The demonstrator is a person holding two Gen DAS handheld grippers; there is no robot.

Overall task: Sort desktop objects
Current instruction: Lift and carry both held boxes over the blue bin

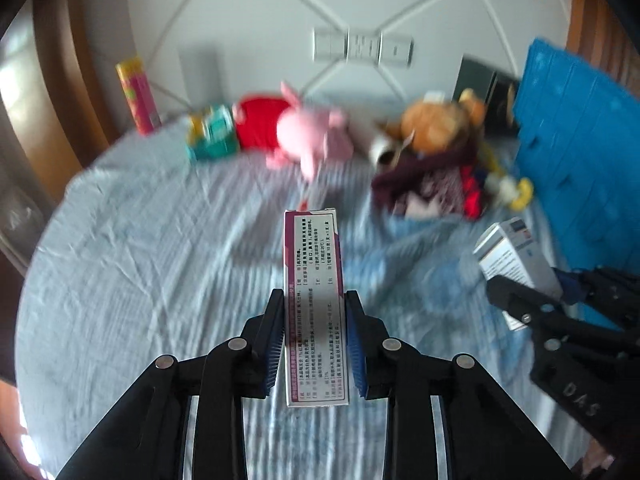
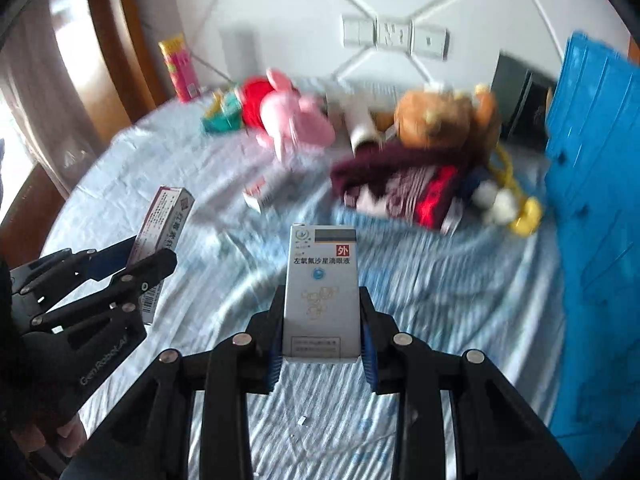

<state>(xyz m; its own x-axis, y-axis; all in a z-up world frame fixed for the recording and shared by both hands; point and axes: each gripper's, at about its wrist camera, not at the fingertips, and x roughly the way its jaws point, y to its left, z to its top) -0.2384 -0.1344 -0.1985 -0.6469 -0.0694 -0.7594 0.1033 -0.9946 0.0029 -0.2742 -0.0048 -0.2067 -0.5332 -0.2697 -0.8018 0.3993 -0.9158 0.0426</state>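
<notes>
My left gripper [image 1: 315, 300] is shut on a long purple-edged medicine box [image 1: 314, 280], held upright above the pale blue cloth [image 1: 160, 240]. The same purple-edged medicine box [image 2: 164, 236] shows at the left of the right wrist view, in the left gripper [image 2: 154, 258]. My right gripper [image 2: 320, 300] is shut on a white eye-drop box [image 2: 320, 292]. The white eye-drop box [image 1: 516, 256] and right gripper [image 1: 532, 284] appear at the right of the left wrist view. Both views are blurred.
At the back lie a pink plush pig [image 2: 288, 116], a brown plush bear [image 2: 440, 120], a teal carton [image 2: 222, 116], a pink-yellow tube [image 2: 180, 68] and a patterned dark red cloth [image 2: 400, 184]. A small box [image 2: 260, 194] lies mid-cloth. A blue crate [image 2: 592, 200] stands at right.
</notes>
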